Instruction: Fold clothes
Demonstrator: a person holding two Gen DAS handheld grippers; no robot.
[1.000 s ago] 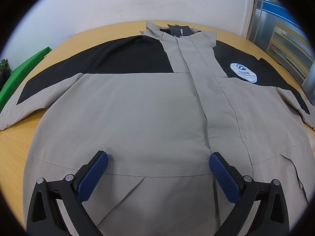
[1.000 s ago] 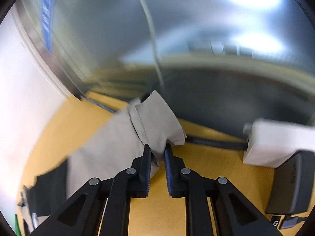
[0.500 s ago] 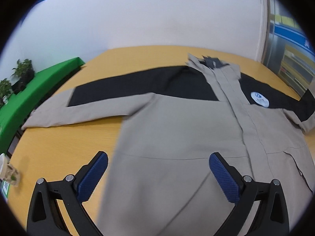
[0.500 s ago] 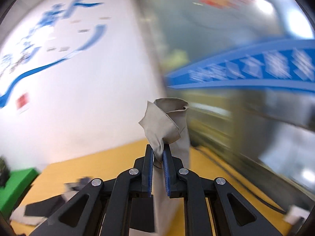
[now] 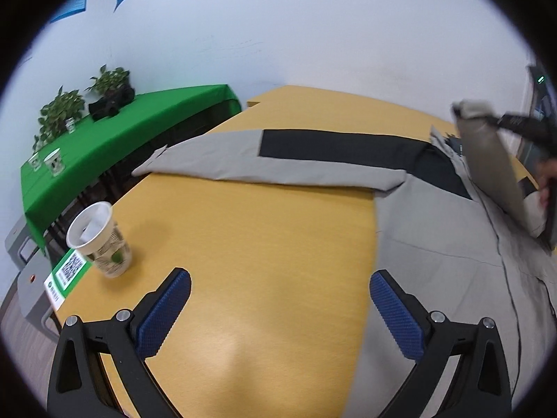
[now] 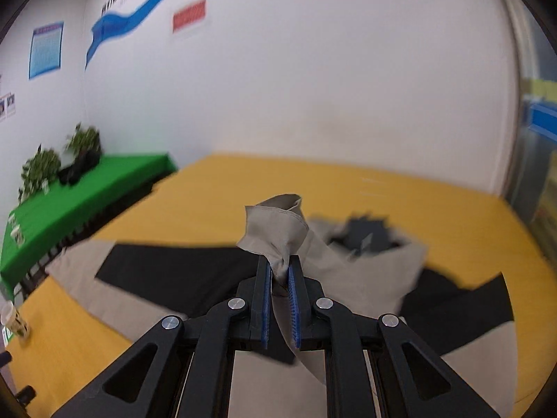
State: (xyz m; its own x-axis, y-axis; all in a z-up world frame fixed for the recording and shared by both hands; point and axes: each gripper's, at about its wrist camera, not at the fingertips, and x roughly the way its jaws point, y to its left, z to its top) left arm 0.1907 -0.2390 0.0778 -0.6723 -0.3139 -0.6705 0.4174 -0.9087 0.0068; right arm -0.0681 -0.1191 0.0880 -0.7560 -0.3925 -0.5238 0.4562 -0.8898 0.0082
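On smooth yellow table (image 5: 264, 230), flat grey-black jacket (image 5: 435, 244), right gripper (image 6: 278, 278) jaws pinching crumpled sleeve cuff (image 6: 275, 230), left gripper (image 5: 280, 308) jaws wide, empty.

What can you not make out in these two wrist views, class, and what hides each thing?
- Left wrist view: the jacket's right side and hem are cut off by the picture edge.
- Left wrist view: the right gripper is blurred at the edge; its jaws cannot be seen.
- Right wrist view: the collar is blurred, no detail.
- Left wrist view: the paper cup's print is too small to read.

left claw (image 5: 280, 308) spread wide, right claw (image 6: 278, 280) clamped
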